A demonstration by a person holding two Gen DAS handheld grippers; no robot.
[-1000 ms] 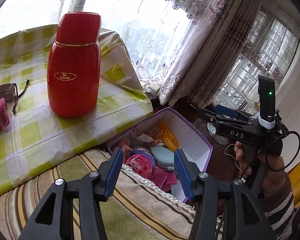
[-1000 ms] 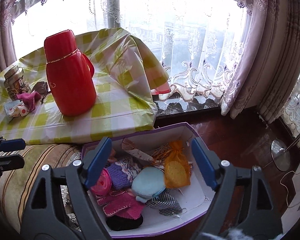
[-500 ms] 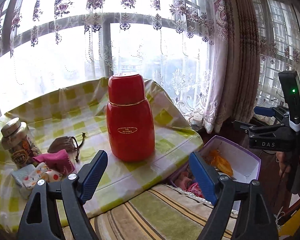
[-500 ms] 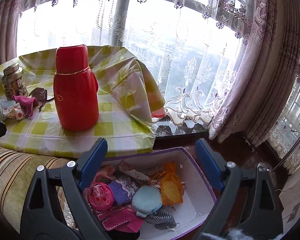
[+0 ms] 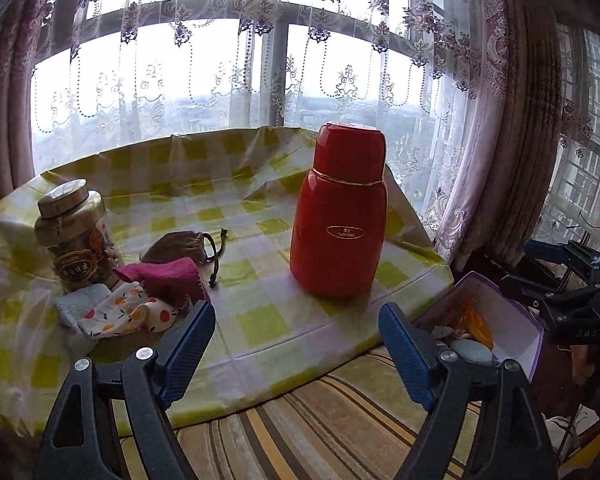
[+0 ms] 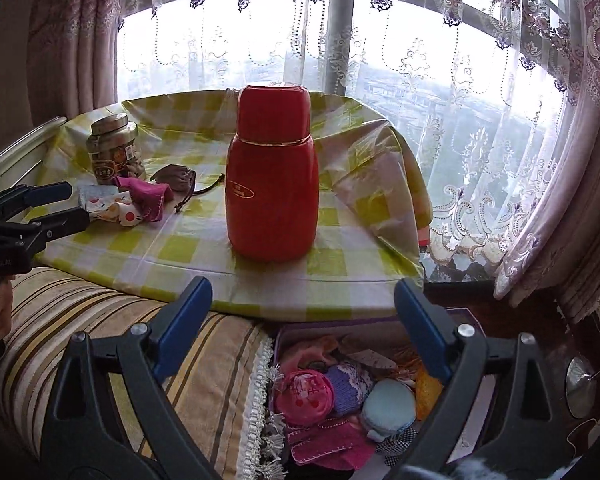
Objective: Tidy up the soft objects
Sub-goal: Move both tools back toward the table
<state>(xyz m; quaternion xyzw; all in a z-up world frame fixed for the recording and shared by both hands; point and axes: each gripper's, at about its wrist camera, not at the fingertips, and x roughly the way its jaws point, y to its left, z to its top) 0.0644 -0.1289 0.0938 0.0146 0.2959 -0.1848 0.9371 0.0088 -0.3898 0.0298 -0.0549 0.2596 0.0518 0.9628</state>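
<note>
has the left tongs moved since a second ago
Yes. The left tongs swung left and up: the red thermos slid from upper left toward center right, and the purple box went to the right edge.

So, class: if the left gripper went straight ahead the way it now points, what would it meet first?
Probably the checked tablecloth on the table: the left gripper is open and empty, aimed between the soft pile and the red flask. Slightly higher, it might reach the flask; depth is unclear.

Jar (image 5: pixel 74 236) left of flask (image 5: pixel 340 216) (tabletop)
</note>
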